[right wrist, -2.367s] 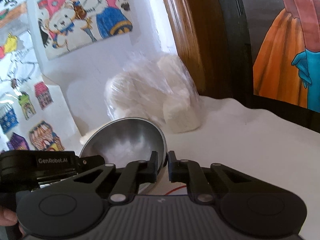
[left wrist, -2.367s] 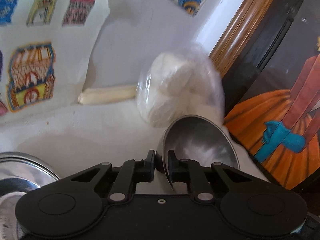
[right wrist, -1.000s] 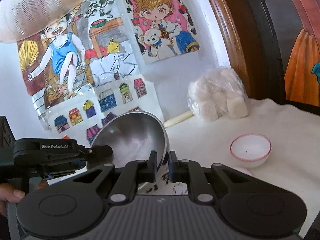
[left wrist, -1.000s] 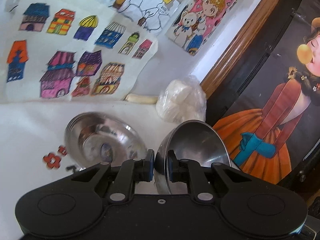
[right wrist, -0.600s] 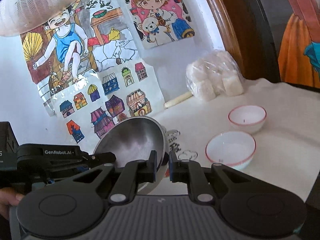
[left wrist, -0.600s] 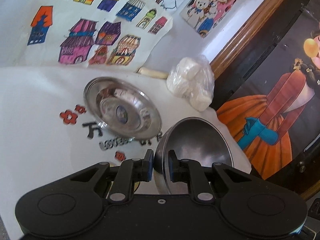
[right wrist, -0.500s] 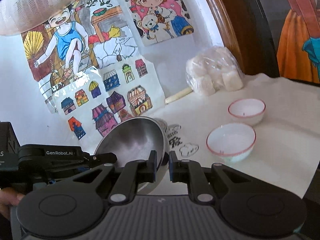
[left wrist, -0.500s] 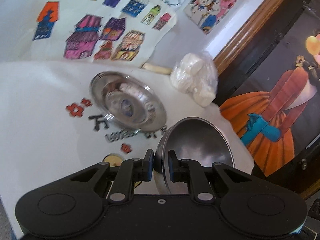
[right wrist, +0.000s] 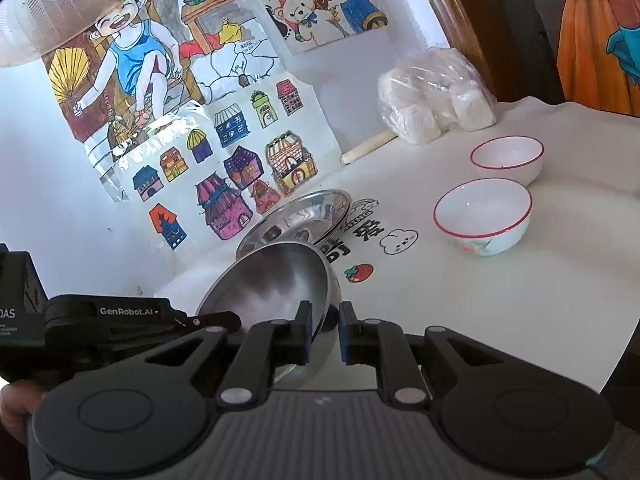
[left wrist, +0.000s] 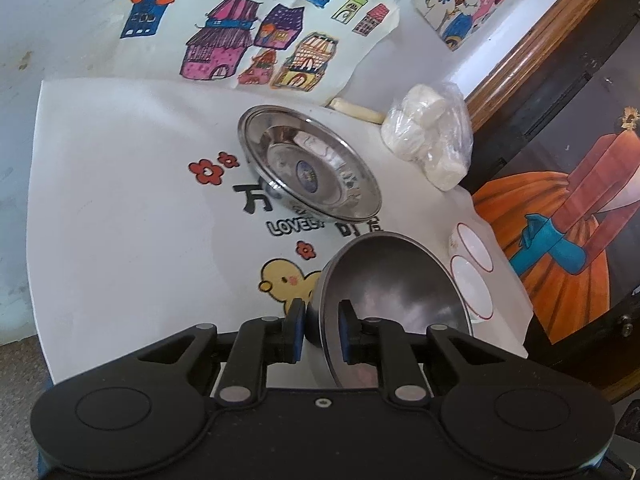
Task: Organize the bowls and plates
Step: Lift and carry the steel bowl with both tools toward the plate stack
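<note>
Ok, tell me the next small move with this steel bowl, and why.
Probably lower the steel bowl onto the white mat. Both the left hand-held gripper and right hand-held gripper pinch its rim, it hangs tilted, and the steel plate already lies there.

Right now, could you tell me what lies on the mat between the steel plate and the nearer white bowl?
Only printed mat: black characters and a small cloud drawing lie between the steel plate and the nearer white bowl, clearest in the right wrist view.
</note>
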A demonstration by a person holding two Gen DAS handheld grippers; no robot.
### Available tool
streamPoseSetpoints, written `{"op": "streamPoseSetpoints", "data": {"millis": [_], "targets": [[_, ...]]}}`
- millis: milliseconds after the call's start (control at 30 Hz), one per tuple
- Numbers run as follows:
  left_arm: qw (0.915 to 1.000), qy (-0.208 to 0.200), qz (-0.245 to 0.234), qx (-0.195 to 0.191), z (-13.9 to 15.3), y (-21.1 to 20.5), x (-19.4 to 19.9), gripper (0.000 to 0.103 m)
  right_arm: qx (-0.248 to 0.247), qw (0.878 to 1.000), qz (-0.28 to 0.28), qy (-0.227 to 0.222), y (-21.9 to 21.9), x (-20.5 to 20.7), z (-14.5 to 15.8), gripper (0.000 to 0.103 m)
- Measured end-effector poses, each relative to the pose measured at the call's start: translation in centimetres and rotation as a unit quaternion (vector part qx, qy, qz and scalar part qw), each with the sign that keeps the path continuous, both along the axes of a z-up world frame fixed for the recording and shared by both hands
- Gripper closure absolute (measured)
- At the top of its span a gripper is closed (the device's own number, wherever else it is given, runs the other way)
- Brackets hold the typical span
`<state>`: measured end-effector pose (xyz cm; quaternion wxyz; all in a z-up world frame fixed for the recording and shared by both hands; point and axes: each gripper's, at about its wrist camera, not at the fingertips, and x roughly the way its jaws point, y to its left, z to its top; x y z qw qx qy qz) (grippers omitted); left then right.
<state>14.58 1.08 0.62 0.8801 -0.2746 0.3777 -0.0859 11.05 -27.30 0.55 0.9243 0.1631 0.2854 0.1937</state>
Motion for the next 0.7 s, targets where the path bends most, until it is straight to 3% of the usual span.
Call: {"op": "streamPoseSetpoints", "data": {"millis": [367, 700], "targets": [[0.9997, 0.022, 0.005, 0.003, -1.0, 0.4, 0.1, 0.08, 0.007, 1.0, 0.008, 0.012, 0.6, 0.2, -0.6, 0.084], [0.9998, 0.013, -0.001, 0.012, -1.0, -0.1, 0.1, 0.071, 0.023, 0.999, 0.008, 0.022, 0.4, 0.5, -1.6, 0.08]]}}
